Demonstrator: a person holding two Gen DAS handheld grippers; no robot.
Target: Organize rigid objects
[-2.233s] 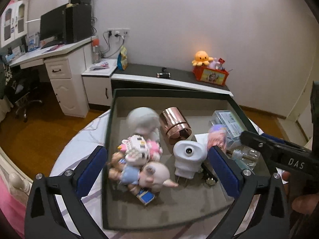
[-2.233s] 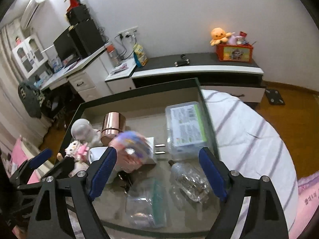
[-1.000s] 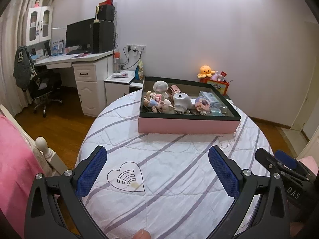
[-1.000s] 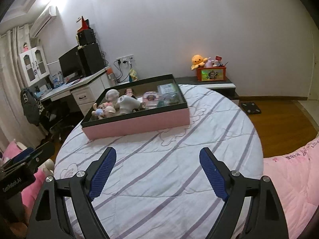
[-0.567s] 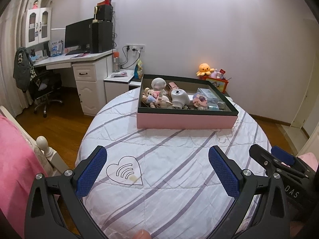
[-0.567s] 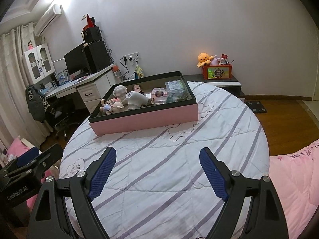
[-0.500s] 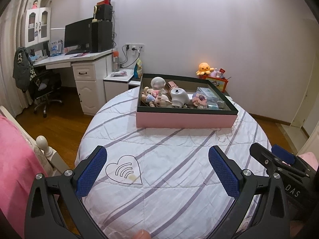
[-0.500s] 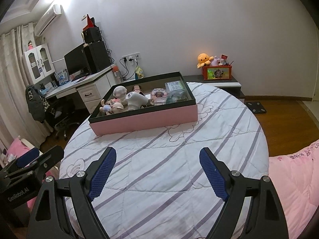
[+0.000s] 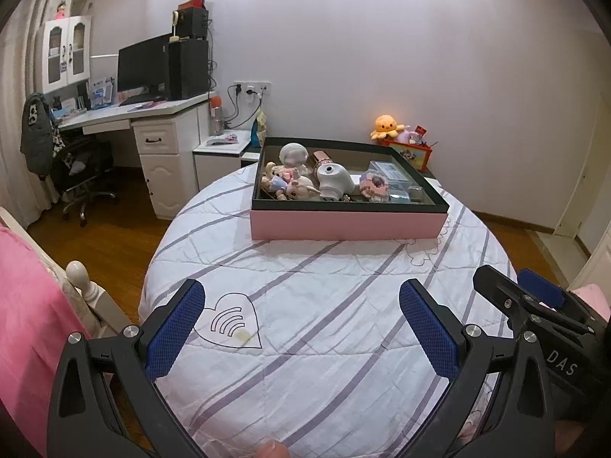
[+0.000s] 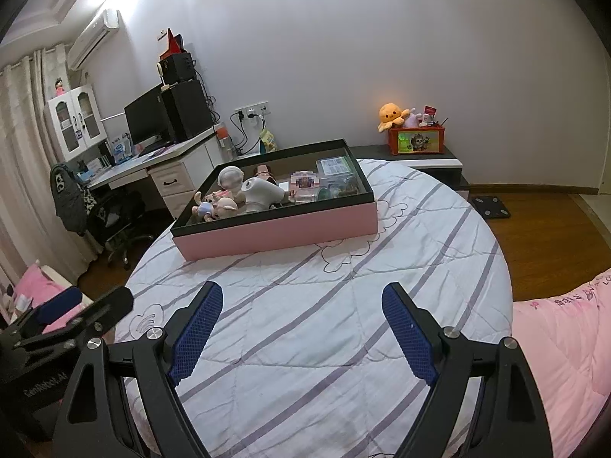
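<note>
With everything gathered in the pink box (image 9: pixel 343 225) at upper centre of both views, sits on the far part of the round striped bedspread (image 9: pixel 305 305), dark rim up. Inside, crowded together: small dolls (image 9: pixel 284 185) toward the left end, a white hair dryer (image 9: pixel 336 181) in the middle beside a copper cylinder (image 9: pixel 322 157), a clear plastic case (image 9: pixel 389 171) toward the right end. Left gripper (image 9: pixel 301 328) in the lower part of its frame, blue pads spread wide, nothing between them, well apart from the box. Right gripper (image 10: pixel 301 328) likewise wide and empty, low in its frame over bare quilt, also well apart from the box. No loose object visible on the bedspread, so judged as either the end of the gathering or a pause between 2 picks. Next move, if any, calls for a fresh target elsewhere or a tidier arrangement inside the box, which would mean a long reach up-frame with pads kept apart until level with 1 chosen item.
</note>
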